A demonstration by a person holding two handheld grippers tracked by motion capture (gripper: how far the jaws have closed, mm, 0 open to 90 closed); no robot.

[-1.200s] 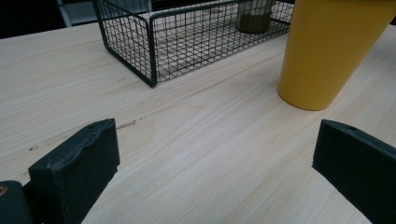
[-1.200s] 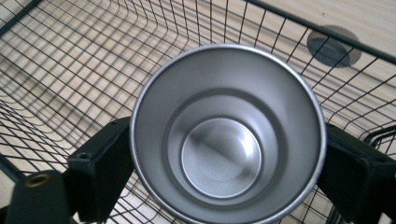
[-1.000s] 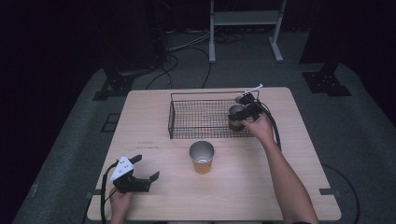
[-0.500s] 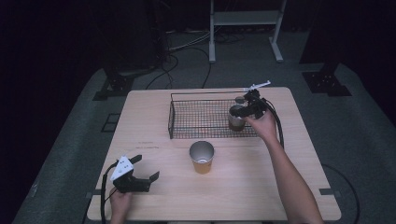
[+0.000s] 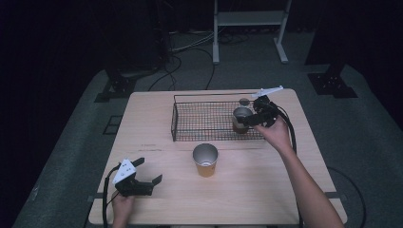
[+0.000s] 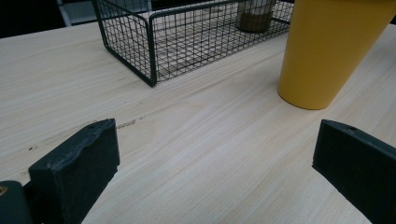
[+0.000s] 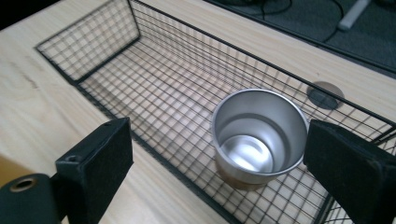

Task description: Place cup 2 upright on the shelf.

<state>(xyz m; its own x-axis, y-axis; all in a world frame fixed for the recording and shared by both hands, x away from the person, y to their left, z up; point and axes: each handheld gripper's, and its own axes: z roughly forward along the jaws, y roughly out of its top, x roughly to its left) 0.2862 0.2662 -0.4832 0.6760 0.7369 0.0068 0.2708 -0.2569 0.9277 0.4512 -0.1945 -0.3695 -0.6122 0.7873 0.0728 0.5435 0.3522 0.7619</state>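
- Right tool (image 5: 251, 119): held over the right end of the wire basket (image 5: 209, 124). In the right gripper view its jaws stand apart, with clear gaps to the steel cup (image 7: 258, 135) on both sides; released, nothing gripped.
- Steel cup: upright inside the basket, at its right end, open mouth up. Its brownish base is largely hidden by its own rim in the right gripper view. In the high view the tool overlaps its right edge.
- Left tool (image 5: 142, 183): rests low at the near left corner of the worktop (image 5: 157, 118), jaws spread wide and empty.
- Yellow cup (image 5: 206, 160): upright on the worktop, just in front of the basket; top cut off in the left gripper view.
- Dark round spot (image 7: 325, 96) beyond the basket: nature cannot be made out.
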